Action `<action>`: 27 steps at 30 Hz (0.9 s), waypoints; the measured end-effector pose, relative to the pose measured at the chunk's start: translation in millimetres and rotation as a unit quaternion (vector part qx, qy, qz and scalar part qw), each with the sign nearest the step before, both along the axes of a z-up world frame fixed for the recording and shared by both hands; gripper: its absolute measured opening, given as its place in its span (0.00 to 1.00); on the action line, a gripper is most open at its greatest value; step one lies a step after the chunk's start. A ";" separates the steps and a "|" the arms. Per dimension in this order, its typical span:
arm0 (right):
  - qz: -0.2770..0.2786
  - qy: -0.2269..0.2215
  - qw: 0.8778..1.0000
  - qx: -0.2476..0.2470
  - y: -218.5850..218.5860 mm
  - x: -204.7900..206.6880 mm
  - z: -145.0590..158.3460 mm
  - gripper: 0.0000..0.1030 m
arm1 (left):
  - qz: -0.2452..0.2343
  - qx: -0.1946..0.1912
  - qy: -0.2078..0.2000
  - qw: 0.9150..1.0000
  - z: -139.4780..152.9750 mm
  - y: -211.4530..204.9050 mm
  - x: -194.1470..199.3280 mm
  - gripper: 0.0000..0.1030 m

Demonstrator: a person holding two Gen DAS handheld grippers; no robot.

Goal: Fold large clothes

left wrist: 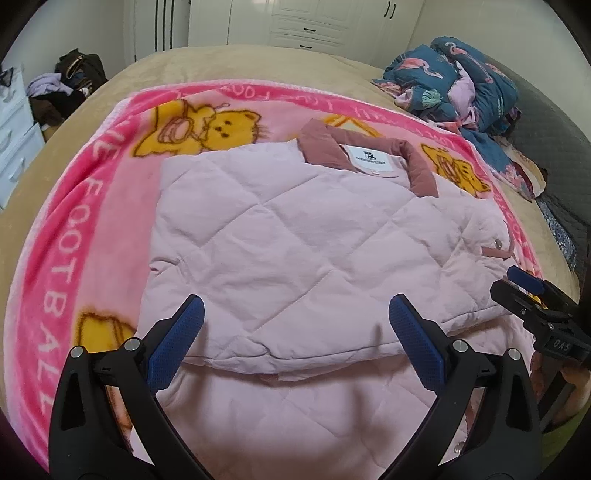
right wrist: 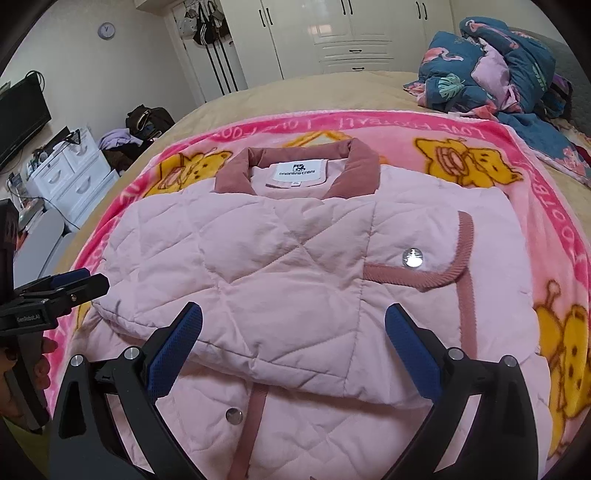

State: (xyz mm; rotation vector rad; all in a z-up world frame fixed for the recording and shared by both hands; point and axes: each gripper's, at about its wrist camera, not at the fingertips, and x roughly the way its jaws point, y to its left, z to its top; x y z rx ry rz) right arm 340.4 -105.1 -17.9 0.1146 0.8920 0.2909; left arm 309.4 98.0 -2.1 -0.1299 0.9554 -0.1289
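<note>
A pale pink quilted jacket [left wrist: 295, 236] [right wrist: 280, 258] with a dusty-rose collar [right wrist: 295, 166] lies folded on a pink cartoon blanket [left wrist: 85, 206] [right wrist: 546, 221], sleeves tucked over the body. My left gripper [left wrist: 295, 317] hovers open above the near fold, nothing between its blue pads. My right gripper [right wrist: 293, 325] is open too, over the jacket's near edge beside a silver snap [right wrist: 412, 258]. Each gripper shows in the other's view: the right one [left wrist: 532, 288] at the right edge, the left one [right wrist: 70, 284] at the left edge.
The blanket lies on a beige bed [left wrist: 229, 62]. A crumpled blue flamingo quilt [left wrist: 461, 77] [right wrist: 502, 62] is heaped at the far right. White wardrobes [right wrist: 332, 33], a white drawer unit [right wrist: 70, 173] and a pile of clothes and bags [left wrist: 70, 85] stand beyond the bed.
</note>
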 end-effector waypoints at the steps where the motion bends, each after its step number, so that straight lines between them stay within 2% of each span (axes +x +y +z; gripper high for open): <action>1: -0.001 -0.001 1.000 0.000 -0.4 -1.1 1.3 0.96 | 0.000 0.000 0.000 1.000 1.0 -0.4 -0.8 0.91; 6: -0.007 -0.006 1.000 0.005 -4.1 -9.9 8.2 0.96 | -0.002 0.003 -0.010 1.000 10.6 -3.1 -7.7 0.91; 10: -0.012 -0.009 1.000 0.007 -6.6 -15.4 14.3 0.96 | 0.000 0.033 -0.032 0.999 22.8 -9.0 -14.7 0.91; 20: -0.029 -0.034 0.999 0.005 -16.8 -32.6 39.7 0.96 | -0.013 0.034 -0.063 0.997 46.8 -17.7 -31.2 0.91; 27: -0.037 -0.053 0.998 0.001 -21.5 -49.5 54.9 0.96 | -0.010 0.020 -0.075 0.997 58.6 -15.2 -42.0 0.91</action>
